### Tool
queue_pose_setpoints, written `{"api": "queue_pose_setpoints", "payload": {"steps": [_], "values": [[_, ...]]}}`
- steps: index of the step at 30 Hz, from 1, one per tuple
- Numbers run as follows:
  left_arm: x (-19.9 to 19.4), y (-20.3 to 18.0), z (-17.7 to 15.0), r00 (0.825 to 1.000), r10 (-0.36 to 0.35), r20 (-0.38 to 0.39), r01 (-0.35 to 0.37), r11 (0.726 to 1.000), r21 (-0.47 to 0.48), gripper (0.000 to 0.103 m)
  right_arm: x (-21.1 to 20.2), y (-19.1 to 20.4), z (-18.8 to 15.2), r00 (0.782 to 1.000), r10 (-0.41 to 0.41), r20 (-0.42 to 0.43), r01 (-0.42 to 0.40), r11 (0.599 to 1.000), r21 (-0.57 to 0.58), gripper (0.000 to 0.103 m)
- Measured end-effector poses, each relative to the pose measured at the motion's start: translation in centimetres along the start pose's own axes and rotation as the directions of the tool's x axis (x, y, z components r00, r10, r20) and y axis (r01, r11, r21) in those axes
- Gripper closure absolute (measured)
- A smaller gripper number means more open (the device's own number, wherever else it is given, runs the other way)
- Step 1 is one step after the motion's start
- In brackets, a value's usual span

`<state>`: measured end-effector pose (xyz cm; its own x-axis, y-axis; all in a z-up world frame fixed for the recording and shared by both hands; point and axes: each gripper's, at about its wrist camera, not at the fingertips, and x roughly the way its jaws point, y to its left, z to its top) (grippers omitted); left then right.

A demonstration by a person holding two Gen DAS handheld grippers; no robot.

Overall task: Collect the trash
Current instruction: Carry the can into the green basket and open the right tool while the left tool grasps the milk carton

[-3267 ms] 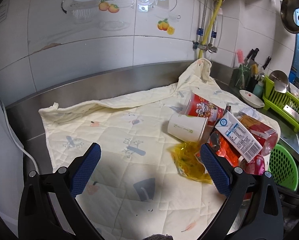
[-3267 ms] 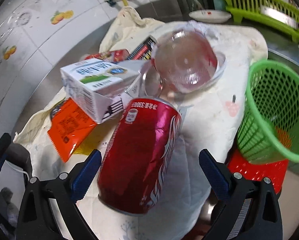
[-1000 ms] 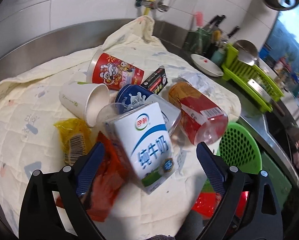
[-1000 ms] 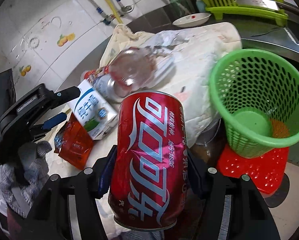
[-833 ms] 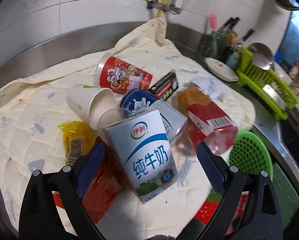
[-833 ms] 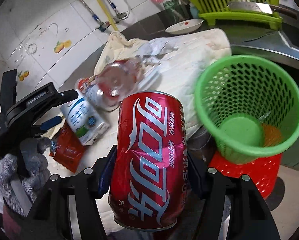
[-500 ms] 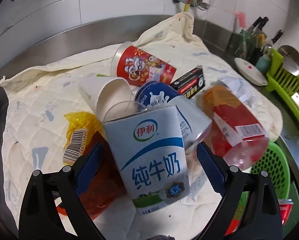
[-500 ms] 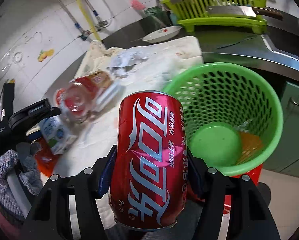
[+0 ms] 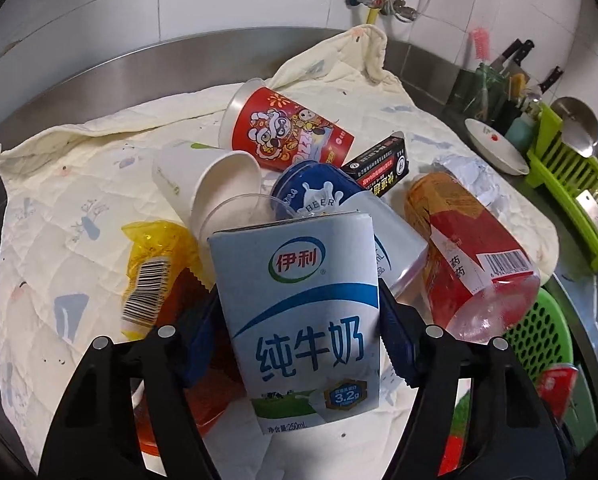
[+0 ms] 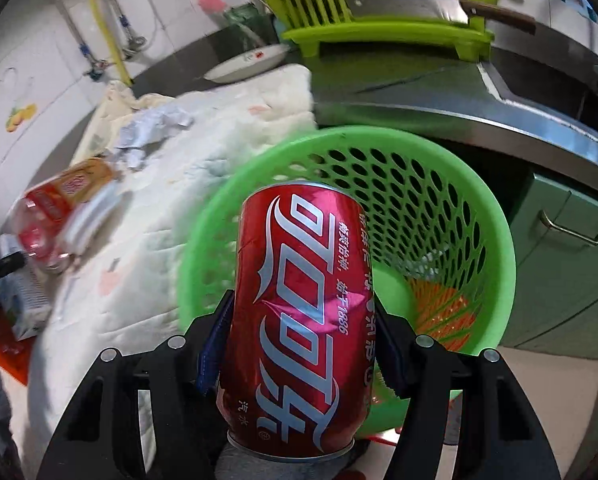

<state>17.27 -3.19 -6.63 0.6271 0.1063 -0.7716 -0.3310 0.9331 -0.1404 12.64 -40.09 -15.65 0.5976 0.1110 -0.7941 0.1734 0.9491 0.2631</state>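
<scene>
Already the left gripper had been closing, and its blue pads now sat against both sides of the white-and-blue cardboard milk carton, which lay on the cream quilted cloth atop an orange foil wrapper. Left of the carton lay a crumpled yellow plastic wrapper; behind it a white paper cup on its side, a red printed paper cup, a blue-and-white beer can and a small black cardboard box crowded together. To its right, touching the pile, lay a clear plastic bottle with a red-and-orange label. Bare cloth stayed open along the far left, up to the steel backsplash.

Further right, the right gripper was clamped on the red aluminium cola can, gripped near its lower end. The can hung in front of the near rim of the round green perforated plastic basket, which stood just beside the cloth's hanging edge. Its inside looked nearly bare, with something orange showing through the mesh low on the right
</scene>
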Motion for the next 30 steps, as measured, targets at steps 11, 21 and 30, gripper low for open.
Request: {"api": "queue_pose_setpoints", "payload": {"steps": [11, 21, 30], "values": [[-5.2, 2.1, 0.4, 0.987, -0.146, 0.066, 0.145, 0.989, 0.020, 0.037, 6.2, -1.6, 0.9, 0.985, -0.066, -0.157, 0.071, 0.997, 0.020, 0.042], [-9.2, 1.2, 0.8, 0.950, -0.297, 0.094, 0.291, 0.954, 0.076, 0.037, 7.6, -1.2, 1.2, 0.981, -0.084, -0.173, 0.089, 0.996, 0.021, 0.041], [-9.6, -5.6, -0.4, 0.881, -0.474, -0.012, 0.466, 0.861, 0.203, 0.037, 2.0, -1.4, 0.6, 0.994, -0.083, -0.068, 0.084, 0.996, 0.005, 0.037]]}}
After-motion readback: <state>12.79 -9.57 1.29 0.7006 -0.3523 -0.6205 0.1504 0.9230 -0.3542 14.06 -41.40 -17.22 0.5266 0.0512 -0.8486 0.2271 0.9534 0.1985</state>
